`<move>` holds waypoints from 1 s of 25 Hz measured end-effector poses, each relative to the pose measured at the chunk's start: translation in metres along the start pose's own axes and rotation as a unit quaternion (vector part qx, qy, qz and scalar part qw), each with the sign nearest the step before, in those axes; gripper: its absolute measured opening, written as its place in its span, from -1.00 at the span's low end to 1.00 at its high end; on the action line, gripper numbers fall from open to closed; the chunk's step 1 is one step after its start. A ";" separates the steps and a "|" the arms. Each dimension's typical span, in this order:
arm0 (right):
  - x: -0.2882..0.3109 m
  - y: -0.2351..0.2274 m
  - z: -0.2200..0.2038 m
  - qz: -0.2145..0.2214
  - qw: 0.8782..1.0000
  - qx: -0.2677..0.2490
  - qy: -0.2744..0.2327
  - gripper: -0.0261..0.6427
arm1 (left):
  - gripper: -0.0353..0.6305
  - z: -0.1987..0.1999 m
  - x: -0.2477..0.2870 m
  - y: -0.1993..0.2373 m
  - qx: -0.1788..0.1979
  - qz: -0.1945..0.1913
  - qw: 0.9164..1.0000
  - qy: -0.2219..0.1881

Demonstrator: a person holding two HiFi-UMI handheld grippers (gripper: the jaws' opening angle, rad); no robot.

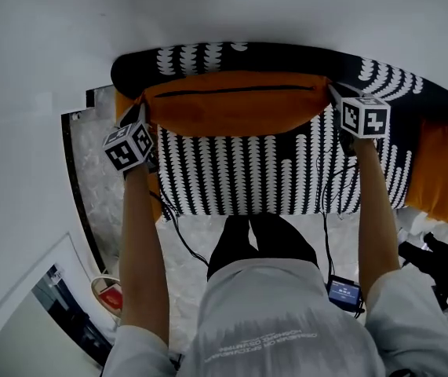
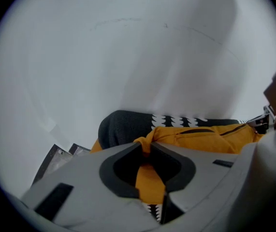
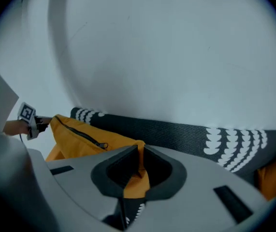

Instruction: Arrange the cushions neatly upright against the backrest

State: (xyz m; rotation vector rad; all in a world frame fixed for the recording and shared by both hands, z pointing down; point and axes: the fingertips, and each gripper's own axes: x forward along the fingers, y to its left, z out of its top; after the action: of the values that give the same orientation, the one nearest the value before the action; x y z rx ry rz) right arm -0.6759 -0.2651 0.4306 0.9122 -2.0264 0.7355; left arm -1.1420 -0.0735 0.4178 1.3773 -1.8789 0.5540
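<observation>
Pinched in the left gripper, nearly closed on one corner, and in the right gripper, closed tight on the other: the orange cushion, held long-ways in front of the backrest to stand it straight. Hard to tell whether touching the backrest yet. By the backrest's right end, a second cushion, unclear how lying.

Steep overhead; gripper views beside cushion

A plain white wall is rising behind a black sofa (white scallop print), which is standing on pale marbled floor in dim light.
</observation>
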 end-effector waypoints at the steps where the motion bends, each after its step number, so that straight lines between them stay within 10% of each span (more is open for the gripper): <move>1: 0.000 -0.006 0.003 -0.011 1.000 0.020 -0.008 -0.85 | -0.63 0.002 0.002 0.002 -0.011 0.010 1.000 -0.001; 5: -0.016 -0.022 0.002 -0.042 0.997 0.057 -0.022 -0.70 | -0.52 0.006 0.000 0.006 -0.074 0.040 0.996 -0.012; 11: -0.055 -0.004 -0.006 -0.085 0.996 0.025 -0.018 -0.70 | -0.46 0.004 -0.037 0.006 -0.120 -0.019 0.991 -0.056; 16: -0.092 0.027 -0.008 -0.074 0.996 -0.002 -0.043 -0.70 | -0.47 -0.006 -0.077 -0.029 0.019 -0.070 0.996 -0.052; 25: -0.172 0.098 0.001 -0.062 0.988 -0.104 -0.095 -0.87 | -0.73 -0.010 -0.144 -0.105 0.193 -0.151 0.966 -0.087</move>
State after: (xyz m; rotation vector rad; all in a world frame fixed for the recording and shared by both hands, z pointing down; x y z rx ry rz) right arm -0.6796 -0.1496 0.2699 1.0043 -2.1419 0.3722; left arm -1.0171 -0.0112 0.3059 1.9837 -1.7011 0.6847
